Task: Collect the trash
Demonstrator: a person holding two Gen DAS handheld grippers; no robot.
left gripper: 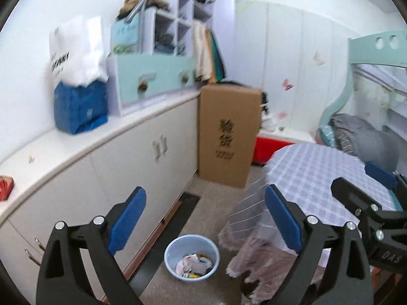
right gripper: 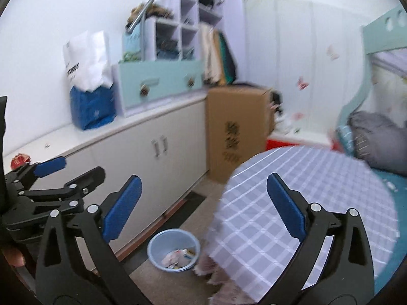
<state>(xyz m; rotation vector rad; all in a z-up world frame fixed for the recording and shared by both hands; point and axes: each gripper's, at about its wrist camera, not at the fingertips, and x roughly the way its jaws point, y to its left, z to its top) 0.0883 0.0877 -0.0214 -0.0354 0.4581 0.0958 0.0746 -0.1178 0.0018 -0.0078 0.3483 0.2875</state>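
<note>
- currently both tools hang released over the room: the left tool (left gripper: pixel 204 218) and the right tool (right gripper: pixel 203 207) each have their blue pads spread wide with nothing between them.
- below and ahead of both tools, a pale blue bin (left gripper: pixel 192 258) sits on the floor with crumpled wrappers (left gripper: pixel 194 267) already inside, between the white cabinet (left gripper: pixel 142 157) and the draped round tabletop (left gripper: pixel 328 175).
- off to the far left of the left tool, a red crumpled item (left gripper: pixel 5 186) lies on the cabinet top; it looks like remaining trash, though the blur leaves that unsure.
- risk: the two tools are close together, the right one crossing the edge of the left view, so a swing toward the red item could knock them into each other.
- risk: both views are smeared, which suggests fast motion; a hurried grab may close beside the thin wrapper instead of around it, or push it along the smooth top.
- risk: the bin mouth is small and well below the tools; dropping light trash from high up could let it drift onto the floor or against the hanging fringe of the cloth (right gripper: pixel 292 203).
- risk: reaching low for the bin may brush that cloth and drag it off the tabletop.
</note>
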